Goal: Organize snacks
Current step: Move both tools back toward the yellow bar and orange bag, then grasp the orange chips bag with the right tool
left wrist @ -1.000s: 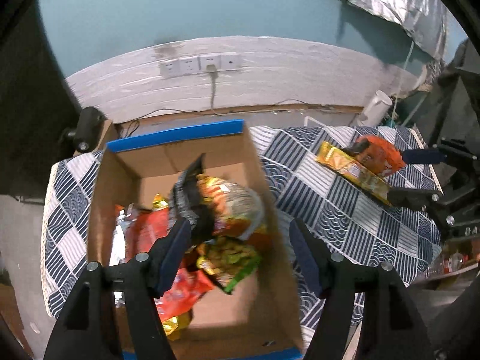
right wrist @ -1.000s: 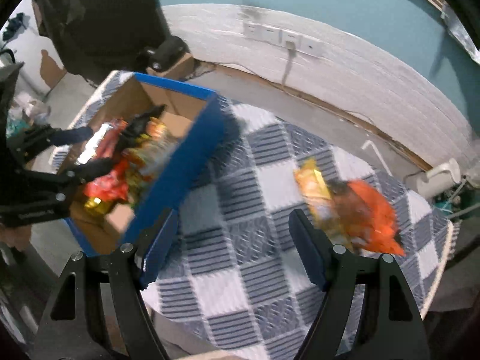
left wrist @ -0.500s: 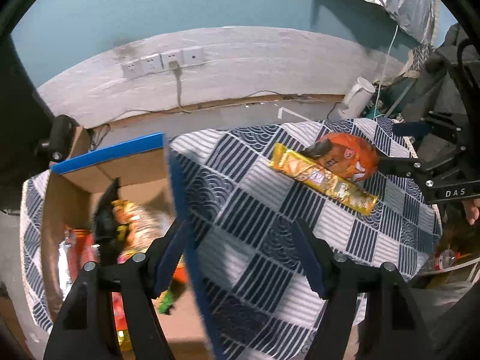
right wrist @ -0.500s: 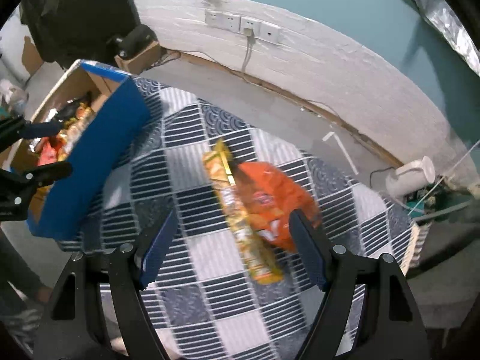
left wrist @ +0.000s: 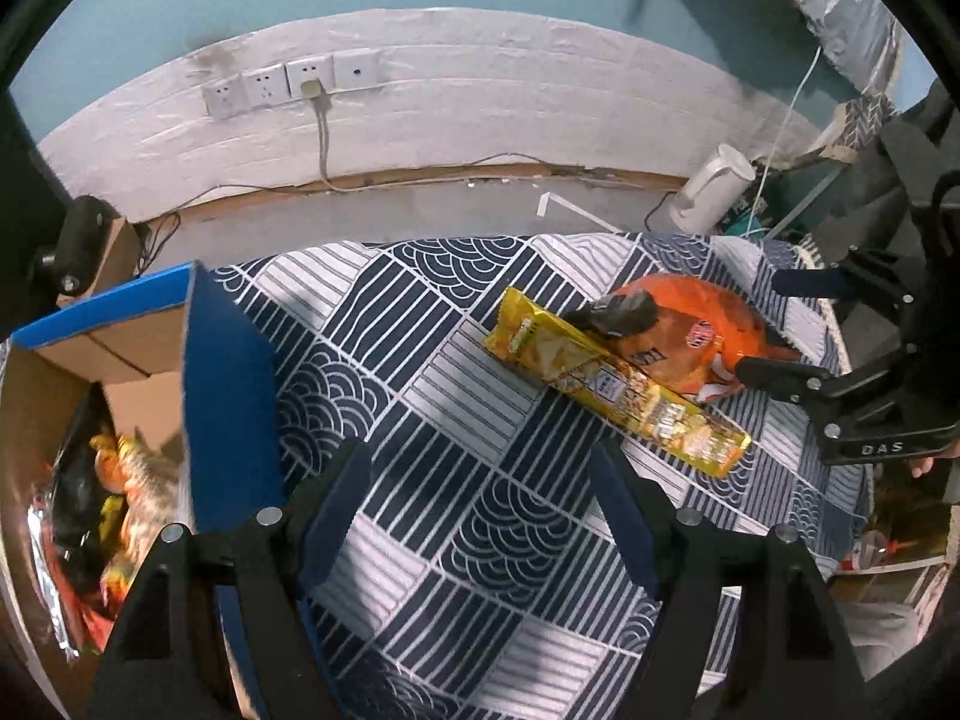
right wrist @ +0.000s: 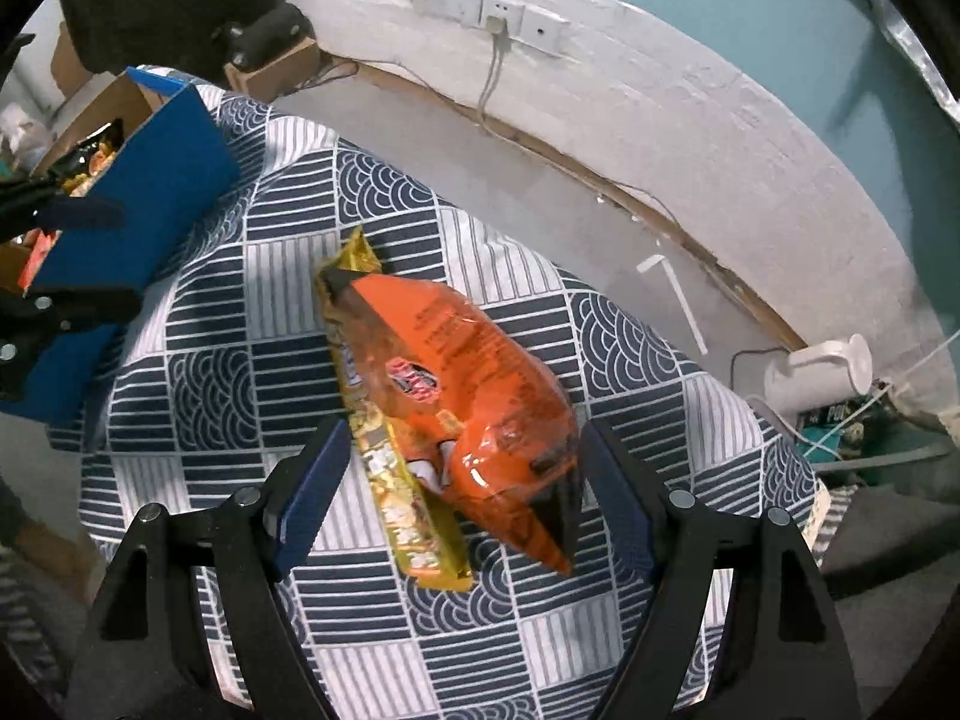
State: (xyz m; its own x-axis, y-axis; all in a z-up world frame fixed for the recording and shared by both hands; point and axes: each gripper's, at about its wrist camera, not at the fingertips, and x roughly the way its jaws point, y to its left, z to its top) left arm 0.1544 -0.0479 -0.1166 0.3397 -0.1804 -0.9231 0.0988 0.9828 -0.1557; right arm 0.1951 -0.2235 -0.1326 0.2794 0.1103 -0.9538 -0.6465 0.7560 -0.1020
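The right gripper (right wrist: 462,498) hangs steeply downward over the patterned tablecloth (right wrist: 240,372), its blue-padded jaws spread wide and pinching nothing, with the near ends of two snack packs showing between them. The orange bag (right wrist: 468,396) lies partly on top of the long yellow pack (right wrist: 396,480); both run lengthwise away from this gripper toward the far left, the yellow pack's far end pointing at the wall. In the left wrist view the same yellow pack (left wrist: 618,390) lies diagonally, from upper left to lower right, with the orange bag (left wrist: 690,336) behind it. The left gripper (left wrist: 480,504) also tilts steeply down, over bare cloth (left wrist: 420,360) short of the packs; its jaws are opening, nothing between them. To its left stands the blue-sided cardboard box (left wrist: 228,396), holding more snacks (left wrist: 120,510). Beyond the table run wall sockets (left wrist: 294,81).
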